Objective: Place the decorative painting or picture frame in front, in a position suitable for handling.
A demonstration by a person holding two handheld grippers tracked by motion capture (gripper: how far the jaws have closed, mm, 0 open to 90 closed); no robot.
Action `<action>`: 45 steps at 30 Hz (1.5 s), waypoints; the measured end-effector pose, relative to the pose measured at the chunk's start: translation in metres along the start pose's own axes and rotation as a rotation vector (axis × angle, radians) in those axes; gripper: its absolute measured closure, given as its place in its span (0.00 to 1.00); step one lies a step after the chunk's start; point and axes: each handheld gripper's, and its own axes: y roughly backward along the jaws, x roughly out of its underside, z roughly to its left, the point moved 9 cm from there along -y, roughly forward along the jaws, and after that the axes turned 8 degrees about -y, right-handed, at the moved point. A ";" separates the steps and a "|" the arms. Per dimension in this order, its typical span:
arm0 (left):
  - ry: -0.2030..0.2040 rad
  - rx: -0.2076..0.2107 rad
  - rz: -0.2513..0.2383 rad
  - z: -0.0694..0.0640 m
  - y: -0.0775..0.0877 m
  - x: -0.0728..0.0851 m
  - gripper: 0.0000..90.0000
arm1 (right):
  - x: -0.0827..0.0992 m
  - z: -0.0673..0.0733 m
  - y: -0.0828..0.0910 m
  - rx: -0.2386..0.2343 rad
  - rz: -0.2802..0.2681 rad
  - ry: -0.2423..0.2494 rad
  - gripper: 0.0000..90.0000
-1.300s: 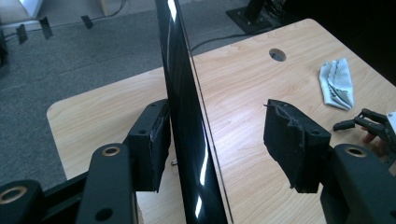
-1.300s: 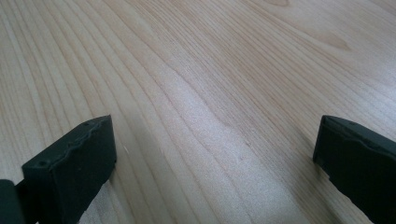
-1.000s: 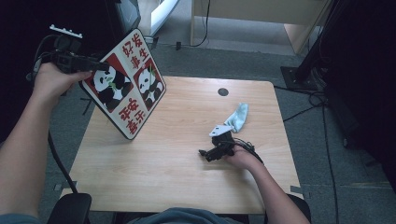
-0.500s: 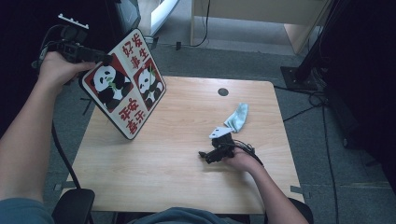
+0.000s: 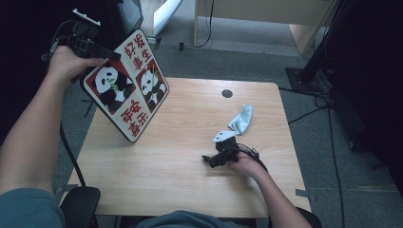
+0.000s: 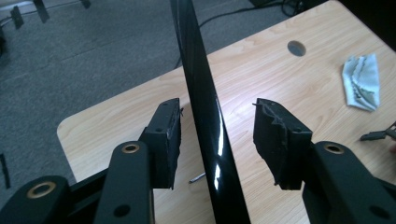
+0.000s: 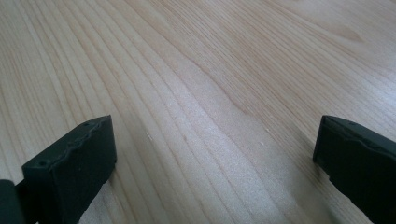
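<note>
A glossy black board (image 5: 126,90) with two pandas and red characters stands tilted at the table's left, its lower corner on the wood. My left gripper (image 5: 107,56) reaches over its upper left edge. In the left gripper view the board's thin black edge (image 6: 201,93) runs between the jaws of the left gripper (image 6: 217,121), with a gap on each side; the jaws have just been closing and their pads do not touch it. My right gripper (image 5: 209,160) rests on the table right of centre. Seen in its own view, the right gripper (image 7: 215,154) is open over bare wood.
A crumpled pale blue cloth (image 5: 241,118) lies just beyond the right gripper and shows again as the cloth (image 6: 362,81). A round cable hole (image 5: 227,93) sits near the wooden table's (image 5: 180,185) far edge. Cables and grey carpet surround the table.
My left hand has moved right and a little up, bringing its gripper over the board's upper edge. The right hand, board and cloth have stayed put.
</note>
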 end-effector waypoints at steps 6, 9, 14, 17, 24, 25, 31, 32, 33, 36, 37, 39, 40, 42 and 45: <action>0.054 0.015 0.045 0.004 -0.008 0.005 0.66 | 0.000 0.000 0.000 -0.001 0.001 -0.001 0.00; 0.057 0.030 0.051 0.003 -0.009 0.005 0.70 | 0.001 0.001 0.001 -0.001 0.001 -0.002 0.00; 0.044 0.052 0.112 0.001 -0.012 0.006 0.81 | 0.001 0.001 0.001 -0.001 0.001 -0.003 0.00; 0.053 0.054 0.142 -0.002 -0.014 0.005 0.85 | 0.001 0.001 0.001 -0.001 0.000 -0.002 0.00; 0.121 0.057 0.170 -0.003 -0.013 0.003 0.88 | 0.001 0.001 0.001 -0.001 0.000 -0.003 0.00; 0.129 0.057 0.179 -0.004 -0.013 0.002 0.88 | 0.001 0.001 0.001 -0.001 0.000 -0.003 0.00; 0.130 0.057 0.191 -0.022 -0.010 -0.010 0.90 | 0.001 0.001 0.001 -0.009 0.001 -0.002 0.00; 0.102 0.045 0.194 -0.027 -0.010 -0.012 0.90 | 0.001 0.001 0.002 -0.017 0.001 0.002 0.00; 0.079 0.036 0.197 -0.031 -0.009 -0.014 0.89 | 0.002 0.002 0.002 -0.019 0.002 0.007 0.00; 0.036 0.020 0.204 -0.043 -0.005 -0.020 0.89 | 0.002 0.002 0.002 -0.015 0.003 0.011 0.00; 0.028 0.026 0.202 -0.047 -0.003 -0.022 0.89 | 0.002 0.002 0.002 -0.016 0.003 0.011 0.00; 0.010 0.050 0.195 -0.056 0.003 -0.025 0.89 | 0.002 0.002 0.002 -0.016 0.003 0.011 0.00; 0.006 0.066 0.184 -0.062 0.007 -0.026 0.89 | 0.002 0.001 0.002 -0.015 0.003 0.011 0.00; -0.003 0.106 0.169 -0.073 0.014 -0.028 0.89 | 0.003 0.001 0.003 -0.012 0.005 0.011 0.00; -0.030 0.156 0.151 -0.093 0.022 -0.028 0.89 | 0.003 -0.001 0.004 -0.007 0.003 0.007 0.00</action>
